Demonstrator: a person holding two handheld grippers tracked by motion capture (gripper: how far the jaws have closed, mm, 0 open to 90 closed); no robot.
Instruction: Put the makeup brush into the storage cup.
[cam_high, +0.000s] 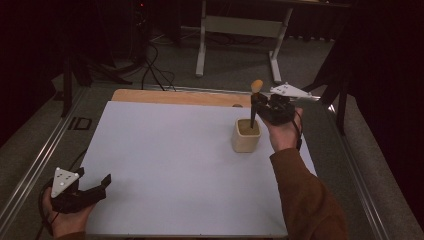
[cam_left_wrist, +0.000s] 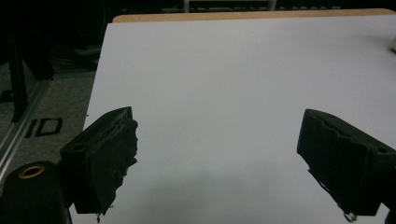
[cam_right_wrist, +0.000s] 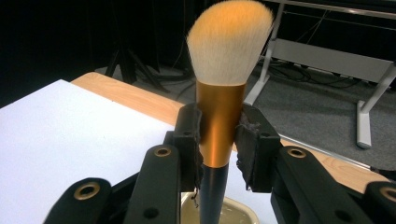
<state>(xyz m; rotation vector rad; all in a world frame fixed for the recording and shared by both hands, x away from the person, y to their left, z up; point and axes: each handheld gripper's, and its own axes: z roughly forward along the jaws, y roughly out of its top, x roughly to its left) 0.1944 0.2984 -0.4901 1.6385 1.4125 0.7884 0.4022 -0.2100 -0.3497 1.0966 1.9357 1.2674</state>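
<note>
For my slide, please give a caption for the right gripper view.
Right claw shut on an upright makeup brush, gripping its gold ferrule above a cream cup.

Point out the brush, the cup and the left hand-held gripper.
brush (cam_right_wrist: 221, 126), right gripper view, on the copper ferrule.
cup (cam_high: 245, 141), high view, on its front wall.
left hand-held gripper (cam_high: 94, 185), high view, between its open jaw tips.

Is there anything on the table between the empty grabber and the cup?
No. In the high view, only bare white table lies between the left gripper and the cup. The left gripper view shows bare white too.
</note>
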